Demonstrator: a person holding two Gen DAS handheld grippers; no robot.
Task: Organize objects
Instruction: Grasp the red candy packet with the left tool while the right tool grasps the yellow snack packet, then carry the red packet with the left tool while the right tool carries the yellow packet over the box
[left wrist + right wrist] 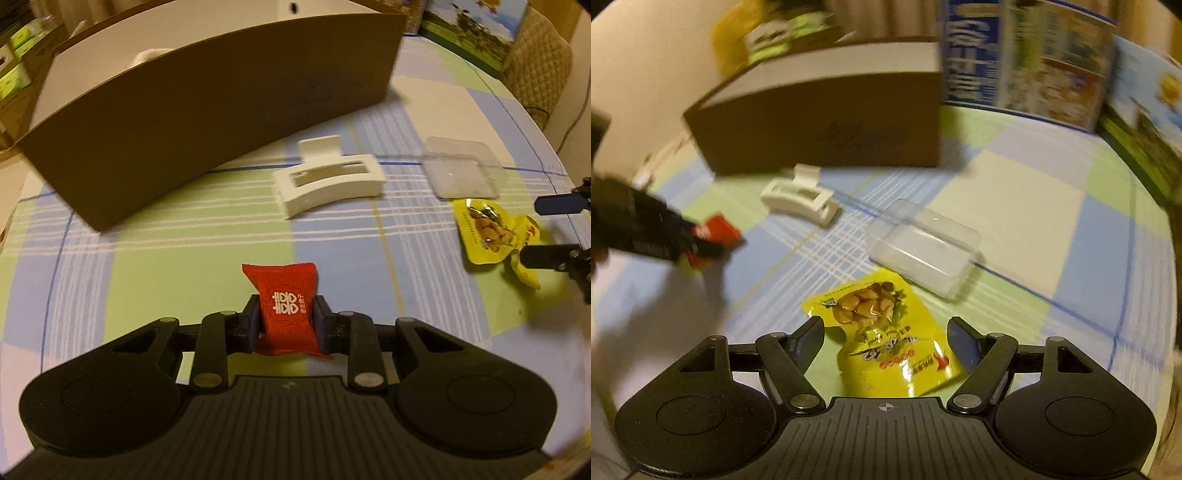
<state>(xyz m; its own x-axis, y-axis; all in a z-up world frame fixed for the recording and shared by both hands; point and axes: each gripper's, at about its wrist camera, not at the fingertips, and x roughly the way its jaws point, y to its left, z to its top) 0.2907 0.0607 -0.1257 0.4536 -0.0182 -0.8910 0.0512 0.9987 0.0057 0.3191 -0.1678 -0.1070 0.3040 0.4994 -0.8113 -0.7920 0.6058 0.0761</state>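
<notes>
My left gripper (287, 317) is shut on a small red packet (287, 306) with white characters, held above the checked tablecloth. The same red packet (716, 232) and the left gripper (701, 243) show blurred at the left of the right wrist view. My right gripper (886, 332) is open, its fingers on either side of a yellow snack packet (886, 332) lying flat on the cloth. That yellow packet (491, 232) and the right gripper (546, 229) appear at the right edge of the left wrist view. A brown open box (207, 110) stands behind.
A white hair claw clip (328, 181) lies in front of the brown box (827, 118). A clear plastic case (461, 170) sits beside the yellow packet, also seen as the clear case (923, 247). Printed cartons (1027, 59) stand at the back right. The white clip (799, 199) lies left of the case.
</notes>
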